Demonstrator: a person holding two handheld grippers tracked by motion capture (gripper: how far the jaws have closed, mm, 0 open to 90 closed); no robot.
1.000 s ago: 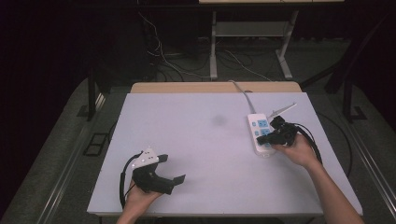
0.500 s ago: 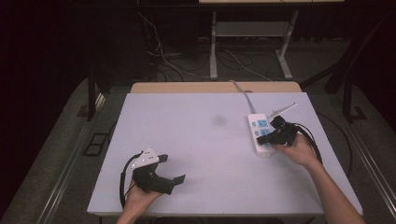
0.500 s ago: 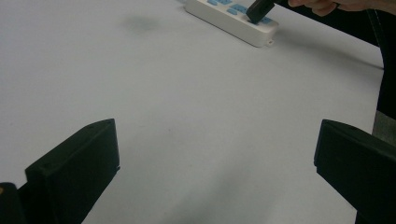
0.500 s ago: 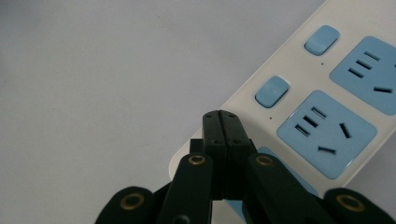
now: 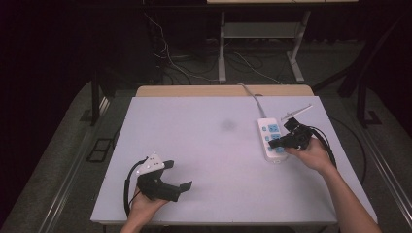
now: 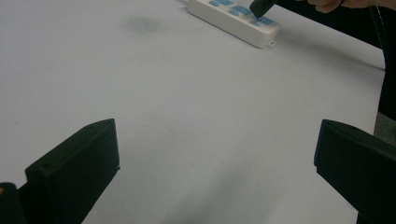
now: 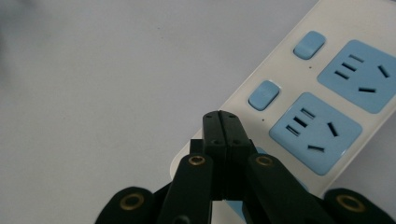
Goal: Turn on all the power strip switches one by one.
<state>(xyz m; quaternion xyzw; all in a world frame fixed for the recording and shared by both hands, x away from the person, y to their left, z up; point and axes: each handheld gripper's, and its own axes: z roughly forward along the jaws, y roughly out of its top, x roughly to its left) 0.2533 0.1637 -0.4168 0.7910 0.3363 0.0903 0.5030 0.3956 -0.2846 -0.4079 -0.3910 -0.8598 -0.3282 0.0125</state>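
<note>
My right tool point(image 5: 275, 144), jaws pressed together, tips the power strip point(image 5: 270, 132) at right; my left tool point(image 5: 180, 176) gapes at lower left.

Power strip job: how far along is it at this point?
Done: the right gripper has reached the white power strip, jaws shut together. In hand: its tips sit over the strip's near end, by a small blue switch; contact can't be confirmed. Left: the press itself, it seems. The left gripper rests open, away from the strip.

Right claw point(image 5: 276, 141) pressed closed, reaching forward; left claw point(image 5: 177, 175) spread wide, low.
</note>
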